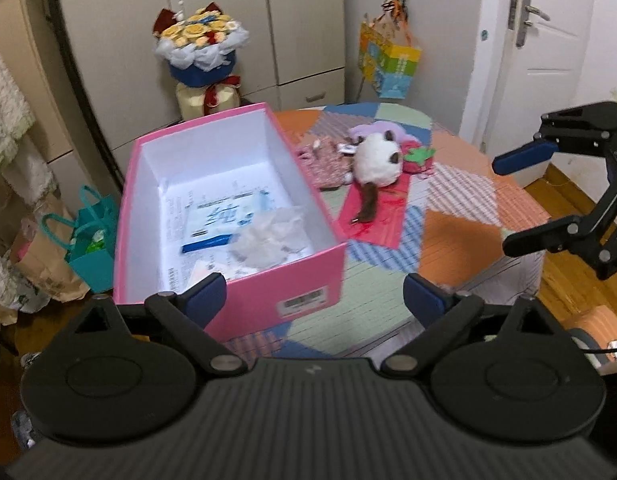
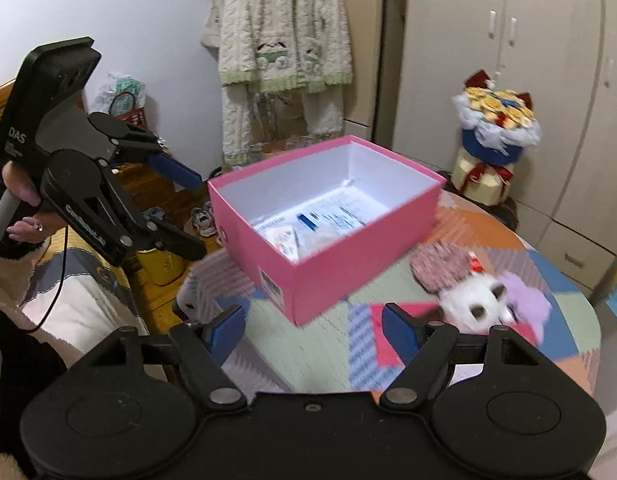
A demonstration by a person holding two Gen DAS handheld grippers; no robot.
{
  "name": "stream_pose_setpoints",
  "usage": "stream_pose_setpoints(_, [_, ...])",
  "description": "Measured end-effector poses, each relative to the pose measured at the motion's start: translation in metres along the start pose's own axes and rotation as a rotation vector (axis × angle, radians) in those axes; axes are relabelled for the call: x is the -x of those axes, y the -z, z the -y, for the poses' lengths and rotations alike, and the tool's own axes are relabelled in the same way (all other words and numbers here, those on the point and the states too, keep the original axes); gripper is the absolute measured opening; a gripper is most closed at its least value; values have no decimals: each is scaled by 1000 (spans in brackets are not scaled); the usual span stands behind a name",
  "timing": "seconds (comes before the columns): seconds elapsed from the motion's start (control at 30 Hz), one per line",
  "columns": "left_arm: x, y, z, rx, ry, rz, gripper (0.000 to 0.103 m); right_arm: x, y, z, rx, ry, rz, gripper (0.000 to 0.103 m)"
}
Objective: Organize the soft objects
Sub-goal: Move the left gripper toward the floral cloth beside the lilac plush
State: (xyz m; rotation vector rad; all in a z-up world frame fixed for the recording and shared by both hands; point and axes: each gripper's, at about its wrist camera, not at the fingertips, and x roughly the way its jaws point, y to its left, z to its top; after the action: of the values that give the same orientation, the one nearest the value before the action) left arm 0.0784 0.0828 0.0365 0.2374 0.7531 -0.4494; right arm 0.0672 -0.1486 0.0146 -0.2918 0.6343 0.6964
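Left tongs: released, fingers spread wide; I hold them above the near edge of the surface, just before the pink box.
Right tongs: released too, nothing between the fingers, hanging over the surface's edge beside the box's near corner.
Pink box: open, on the patchwork-covered surface; inside I see printed papers, crumpled white tissue and a blue pen.
Soft objects: a white plush cat lies beyond the box on a red sheet, touching a purple plush and a reddish patterned cloth; all are outside the box.
Background: a bouquet stands against the wardrobe.
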Motion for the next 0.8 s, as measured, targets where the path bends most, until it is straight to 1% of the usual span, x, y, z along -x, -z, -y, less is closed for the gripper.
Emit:
stream_pose_setpoints(0.13, [-12,-9,23,-26,57,5,97,11,19,15,-38,41,-8,82])
stream_pose_setpoints(0.3, [-37,-23,51,-63,93,3,97,15,39,33,-76,90,-20,83])
stream_pose_setpoints(0.37, [-48,-28,58,-55,113,-3,97,15,45,43,-83,107,-24,83])
stream_pose_setpoints(0.47, [-64,-37,62,-13,135,-6,97,13,54,57,-93,128,-27,84])
stream_pose_setpoints(0.63, [-89,-52,64,49,89,38,97,6,67,86,-134,152,3,84])
stream_pose_setpoints(0.77, [-111,-63,66,98,4,58,93,-4,75,110,-138,199,65,84])
stream_pose_setpoints(0.8, [-117,-67,65,122,-9,60,90,-7,77,115,-134,210,75,84])
